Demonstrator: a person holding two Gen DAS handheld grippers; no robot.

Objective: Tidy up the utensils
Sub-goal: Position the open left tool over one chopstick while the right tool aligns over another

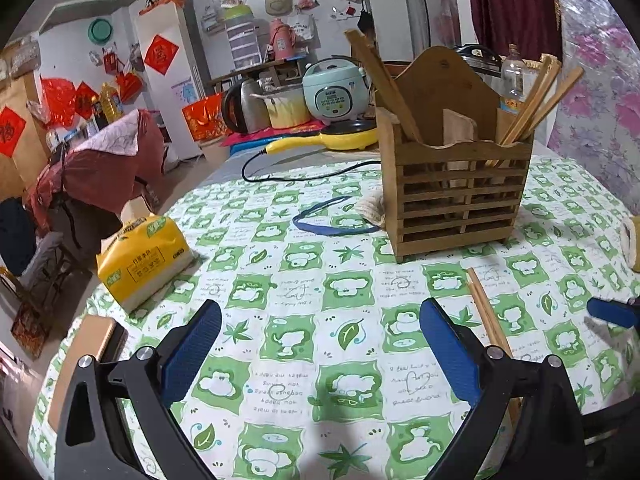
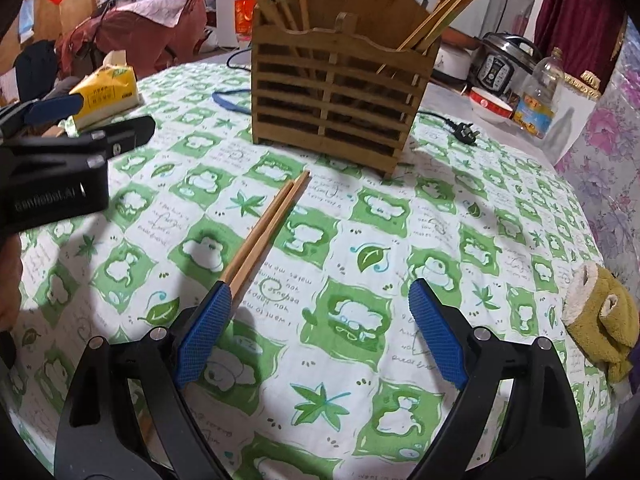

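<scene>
Your right gripper (image 2: 320,332) hovers with its jaws spread wide and nothing between them; your left gripper (image 1: 320,352) is likewise apart and empty. One pair of chopsticks (image 2: 268,232) lies on the tablecloth (image 2: 360,360), just beside your right gripper's left finger. Beyond, the wooden holder (image 2: 336,92) already has several chopsticks standing in both compartments, so I'd judge this pair is what's left.

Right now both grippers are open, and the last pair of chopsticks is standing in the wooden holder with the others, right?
Not quite. Both the left gripper and the right gripper are open, but that pair of chopsticks lies flat on the tablecloth in front of the wooden holder, not in it. The right wrist view shows this most clearly.
</scene>
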